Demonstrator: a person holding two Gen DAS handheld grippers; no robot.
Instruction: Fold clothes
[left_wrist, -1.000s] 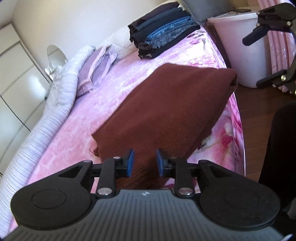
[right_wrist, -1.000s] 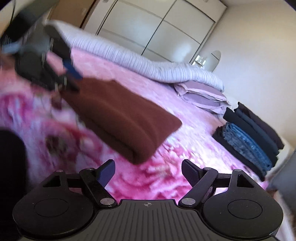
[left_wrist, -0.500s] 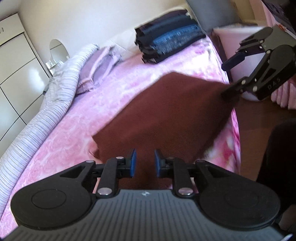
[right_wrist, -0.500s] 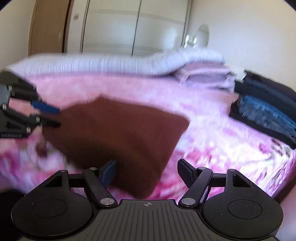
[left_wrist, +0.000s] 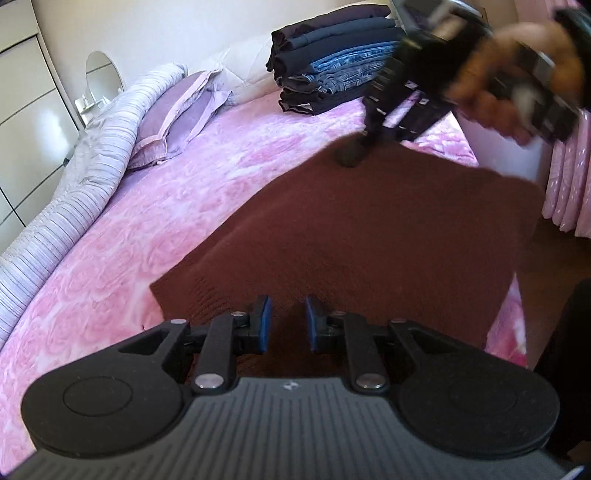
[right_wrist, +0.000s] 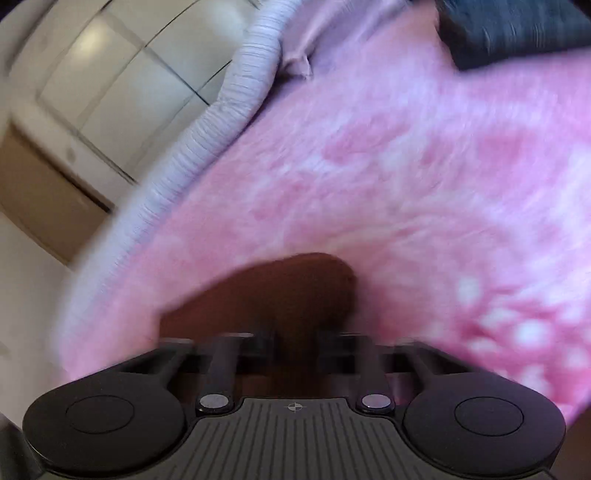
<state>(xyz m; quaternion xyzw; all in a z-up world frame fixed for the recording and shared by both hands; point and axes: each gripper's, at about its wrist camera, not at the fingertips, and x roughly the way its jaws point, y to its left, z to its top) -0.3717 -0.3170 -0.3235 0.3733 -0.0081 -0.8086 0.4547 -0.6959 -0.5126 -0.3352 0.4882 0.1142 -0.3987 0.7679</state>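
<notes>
A folded brown knit garment (left_wrist: 369, 236) lies on the pink floral bedspread (left_wrist: 155, 206). My left gripper (left_wrist: 286, 323) sits over its near edge, jaws narrowly apart with brown fabric between the blue pads (left_wrist: 264, 325). My right gripper (left_wrist: 354, 155) shows in the left wrist view pressing on the garment's far corner. In the blurred right wrist view the right gripper (right_wrist: 295, 347) has narrowed around the brown garment (right_wrist: 280, 291); whether it pinches the cloth is unclear.
A stack of folded dark and blue clothes (left_wrist: 332, 62) sits at the bed's far end. Purple pillows (left_wrist: 177, 110) and a rolled striped duvet (left_wrist: 85, 177) lie along the left. A white bin (left_wrist: 509, 147) and pink curtain (left_wrist: 569, 184) stand right.
My right gripper swung from open above the bed down onto the garment's far corner and narrowed. The left gripper stayed at the near edge.
</notes>
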